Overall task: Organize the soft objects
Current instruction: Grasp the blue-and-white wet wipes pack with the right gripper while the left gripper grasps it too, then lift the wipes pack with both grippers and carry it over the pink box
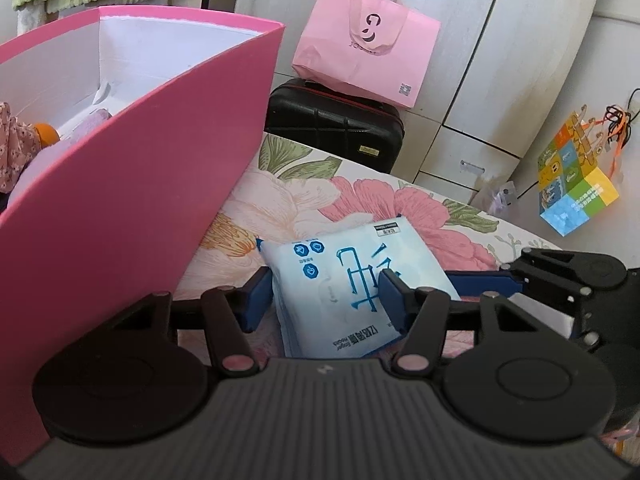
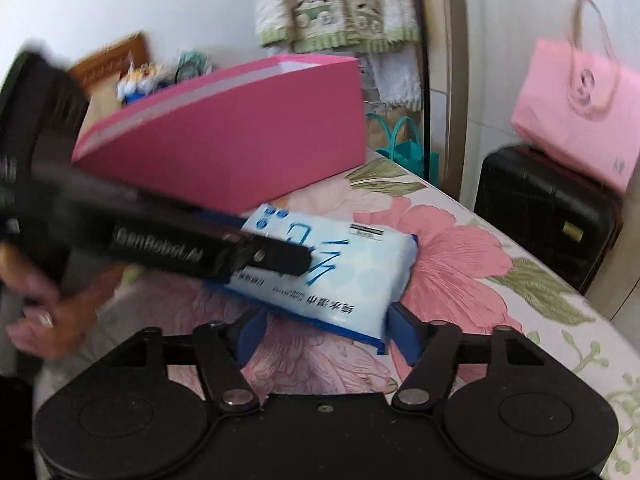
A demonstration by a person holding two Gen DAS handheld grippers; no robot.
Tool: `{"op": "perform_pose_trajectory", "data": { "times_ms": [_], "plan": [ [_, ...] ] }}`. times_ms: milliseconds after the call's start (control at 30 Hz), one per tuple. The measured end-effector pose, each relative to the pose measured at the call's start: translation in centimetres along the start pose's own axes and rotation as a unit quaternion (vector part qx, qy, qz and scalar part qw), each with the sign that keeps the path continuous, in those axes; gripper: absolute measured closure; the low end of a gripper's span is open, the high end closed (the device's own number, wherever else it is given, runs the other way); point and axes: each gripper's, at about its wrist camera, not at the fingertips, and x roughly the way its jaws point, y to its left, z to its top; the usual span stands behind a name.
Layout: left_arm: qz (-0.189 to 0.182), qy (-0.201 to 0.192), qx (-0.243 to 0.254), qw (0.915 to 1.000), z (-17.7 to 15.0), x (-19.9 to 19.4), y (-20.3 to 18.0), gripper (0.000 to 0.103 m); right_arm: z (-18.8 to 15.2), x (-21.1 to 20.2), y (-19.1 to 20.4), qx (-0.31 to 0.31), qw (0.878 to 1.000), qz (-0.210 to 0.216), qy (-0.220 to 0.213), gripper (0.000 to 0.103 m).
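So the pack of wet wipes [image 1: 352,280] is lying flat on the flowery bedspread [image 1: 304,200], just to the right of the big pink box [image 1: 132,216] and near its front corner. The left gripper [image 1: 326,292] has its blue fingers [image 1: 394,300] on either side of the pack – they look snug against its edges, about half open, so I'd call that a grip on the wipes. From the other camera you can see that same gripper reaching in from the left across the top of the pack, with a hand [image 2: 44,312] wrapped round its handle.

The right gripper [image 2: 328,332] sits at the near end of the pack with its jaws spread wide. The corner of the pack pokes in between its fingers [image 2: 404,332], but they don't seem to be pressing on it – it's got hold of nothing.

Inside the pink box there's already some floral fabric [image 1: 16,140] and something orange [image 1: 46,132]. Further back, a pale pink shopping bag [image 1: 360,48] rests on a black suitcase [image 1: 332,124].
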Motion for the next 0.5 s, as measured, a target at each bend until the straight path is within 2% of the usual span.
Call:
{"op": "perform_pose_trajectory", "data": {
  "times_ms": [67, 167, 500],
  "plan": [
    [-0.007, 0.005, 0.005, 1.0, 0.0, 0.0, -0.2, 0.046, 0.2, 0.6, 1.0, -0.02, 0.999, -0.026, 0.005, 0.02],
    [-0.024, 0.01, 0.011, 0.9996, -0.2, -0.3, -0.3, 0.046, 0.6, 1.2, 1.7, 0.005, 0.998, -0.056, 0.007, 0.016],
    [-0.068, 0.026, 0.052, 0.996, -0.6, -1.2, -0.6, 0.046, -0.3, 0.4, 4.3, 0.044, 0.991, -0.127, -0.011, 0.023]
  ]
}}
